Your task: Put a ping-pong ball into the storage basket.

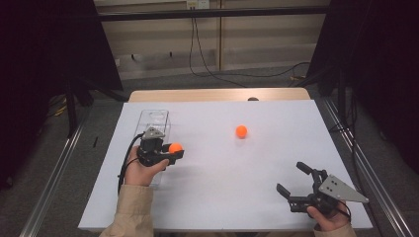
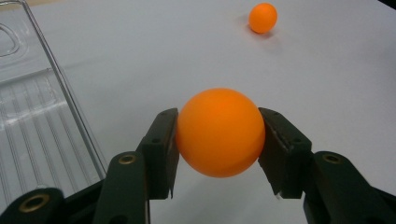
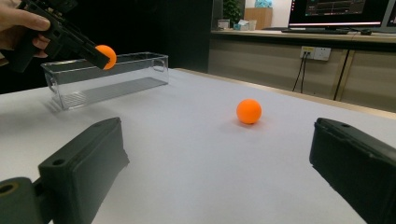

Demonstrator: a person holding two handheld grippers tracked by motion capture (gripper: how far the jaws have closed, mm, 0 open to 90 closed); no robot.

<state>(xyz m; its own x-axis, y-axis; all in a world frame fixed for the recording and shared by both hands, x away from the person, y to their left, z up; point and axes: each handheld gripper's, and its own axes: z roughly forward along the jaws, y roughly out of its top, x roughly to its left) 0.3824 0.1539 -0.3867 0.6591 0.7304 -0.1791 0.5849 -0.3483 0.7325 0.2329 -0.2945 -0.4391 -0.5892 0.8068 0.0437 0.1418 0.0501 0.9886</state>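
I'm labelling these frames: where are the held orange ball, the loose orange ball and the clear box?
held orange ball point(image 2: 220, 132), left gripper view, middle of its front face.
loose orange ball point(image 1: 241, 131), high view, its centre.
clear box point(image 3: 112, 88), right gripper view, its near long wall.

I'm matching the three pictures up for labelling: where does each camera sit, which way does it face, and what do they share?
High view: above the person's side, facing forward and down on the table; both forearms, the left gripper and the right gripper show.
Left gripper view: on the left gripper, looking along its jaws, closed on an orange ball, beside the clear box.
Right gripper view: on the right gripper, low, facing across the table between open jaws.
Shared: all three show the loose ball.
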